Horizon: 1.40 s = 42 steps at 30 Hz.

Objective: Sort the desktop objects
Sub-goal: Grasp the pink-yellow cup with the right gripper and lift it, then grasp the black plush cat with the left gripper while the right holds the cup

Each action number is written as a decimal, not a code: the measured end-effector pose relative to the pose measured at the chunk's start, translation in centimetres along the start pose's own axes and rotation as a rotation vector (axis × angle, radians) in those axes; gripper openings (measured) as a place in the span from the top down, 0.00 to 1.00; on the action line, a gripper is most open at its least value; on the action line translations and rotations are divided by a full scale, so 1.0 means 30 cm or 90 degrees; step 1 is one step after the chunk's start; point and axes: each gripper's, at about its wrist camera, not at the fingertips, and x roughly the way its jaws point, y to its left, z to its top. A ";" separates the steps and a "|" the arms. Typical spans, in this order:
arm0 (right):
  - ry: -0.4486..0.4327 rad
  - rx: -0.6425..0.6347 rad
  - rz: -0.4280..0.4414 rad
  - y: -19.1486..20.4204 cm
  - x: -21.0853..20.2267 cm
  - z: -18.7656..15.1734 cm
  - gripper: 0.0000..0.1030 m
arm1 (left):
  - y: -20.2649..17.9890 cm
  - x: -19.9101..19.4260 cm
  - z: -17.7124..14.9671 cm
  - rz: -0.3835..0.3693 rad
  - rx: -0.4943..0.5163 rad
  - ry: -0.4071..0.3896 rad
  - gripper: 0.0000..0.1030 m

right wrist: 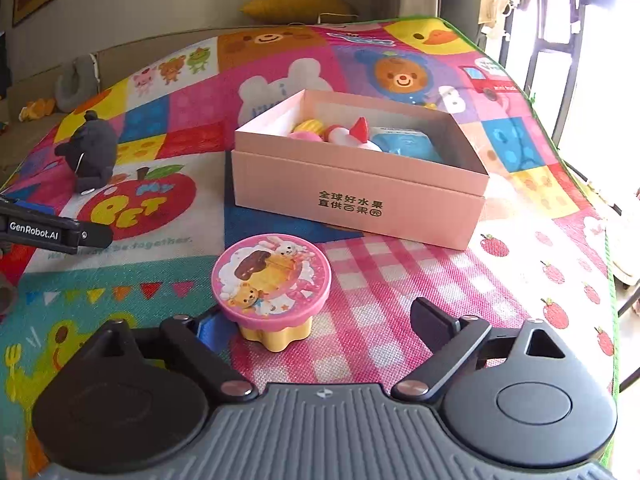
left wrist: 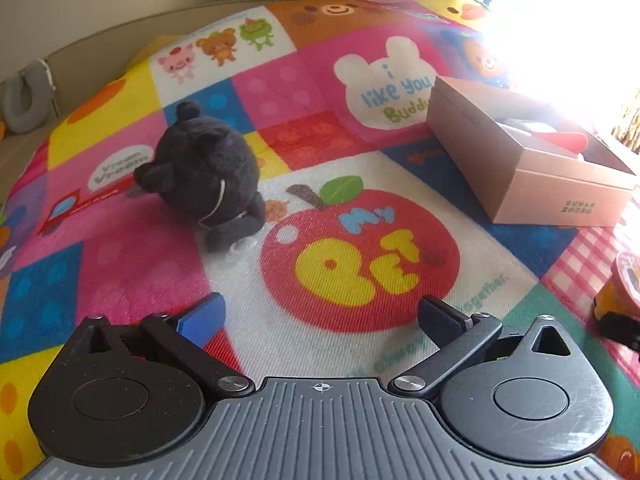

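Observation:
A black plush toy [left wrist: 208, 172] lies on the colourful play mat, ahead and left of my left gripper [left wrist: 320, 316], which is open and empty. It also shows in the right wrist view [right wrist: 90, 152] at the far left. A pink-lidded yellow toy cup [right wrist: 272, 284] stands just in front of my right gripper [right wrist: 320, 320], between the open fingers but nearer the left one. A pink cardboard box [right wrist: 360, 208] sits beyond it, holding several toys, among them a blue item [right wrist: 408, 144]. The box also shows in the left wrist view [left wrist: 560, 196] at the right.
The play mat [right wrist: 400, 280] covers the surface; its right edge [right wrist: 600, 240] drops off by a window. The left gripper's body [right wrist: 44, 232] enters the right wrist view at the left. A grey ring cushion [left wrist: 24, 100] and a yellow cushion [right wrist: 296, 8] lie beyond the mat.

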 end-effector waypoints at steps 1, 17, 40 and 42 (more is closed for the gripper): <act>0.003 -0.005 0.000 0.005 0.004 0.000 0.07 | -0.006 0.013 0.005 0.002 0.004 -0.003 0.00; -0.003 0.026 -0.033 -0.006 0.007 -0.005 0.02 | -0.012 0.023 0.006 0.004 -0.004 -0.011 0.00; -0.185 0.069 -0.051 -0.010 -0.138 -0.077 0.00 | -0.005 0.001 -0.012 0.024 -0.011 -0.018 0.00; -0.182 0.100 -0.043 -0.034 -0.137 -0.080 0.00 | -0.005 0.001 -0.013 0.025 -0.011 -0.018 0.00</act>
